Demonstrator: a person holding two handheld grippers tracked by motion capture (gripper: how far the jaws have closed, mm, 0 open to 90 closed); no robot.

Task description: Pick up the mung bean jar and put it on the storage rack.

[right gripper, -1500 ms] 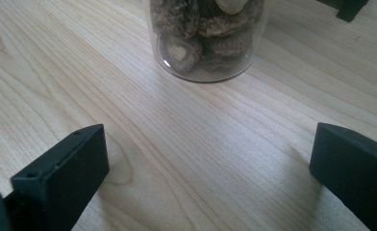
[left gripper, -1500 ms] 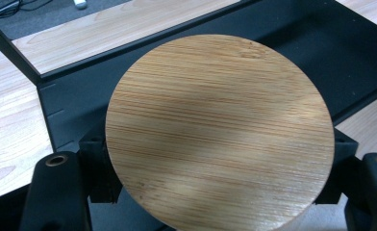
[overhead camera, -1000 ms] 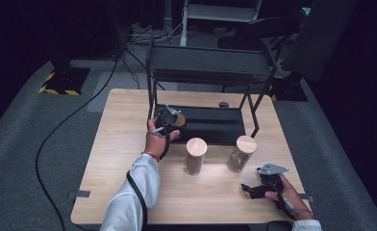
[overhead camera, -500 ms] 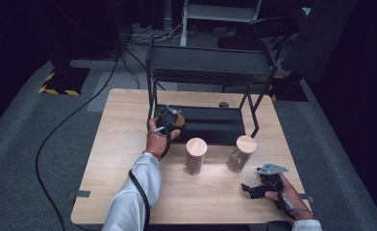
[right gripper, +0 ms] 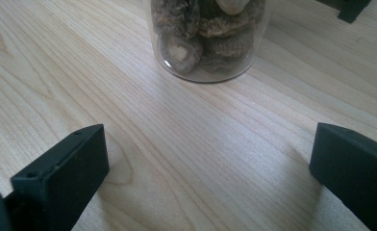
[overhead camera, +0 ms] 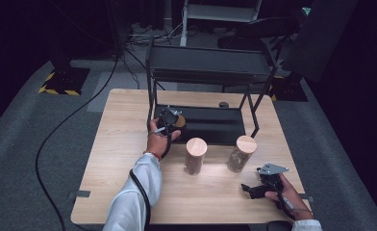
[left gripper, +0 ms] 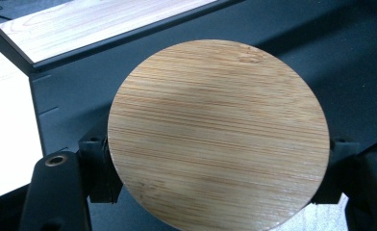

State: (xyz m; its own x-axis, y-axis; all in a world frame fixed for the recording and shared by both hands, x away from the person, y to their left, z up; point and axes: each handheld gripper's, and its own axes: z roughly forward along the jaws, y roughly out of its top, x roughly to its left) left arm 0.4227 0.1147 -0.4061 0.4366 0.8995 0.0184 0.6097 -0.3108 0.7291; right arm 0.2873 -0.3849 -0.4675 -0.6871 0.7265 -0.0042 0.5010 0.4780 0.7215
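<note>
Pale wooden table (overhead camera: 124, 144) (dark room), left tongs (overhead camera: 169, 120) pinching a lidded jar (left gripper: 219, 132), right tongs (overhead camera: 254, 188) spread.

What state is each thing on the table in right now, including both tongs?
Left tongs: shut on the held jar, over the rack's lower shelf.
Held jar: gripped at both sides, wooden lid on.
Middle jar: upright on the table, lid on.
Right jar: upright, lid on, filled with dried mushrooms.
Right tongs: open, holding nothing, low over the table.
Black rack: standing, top shelf bare.
</note>
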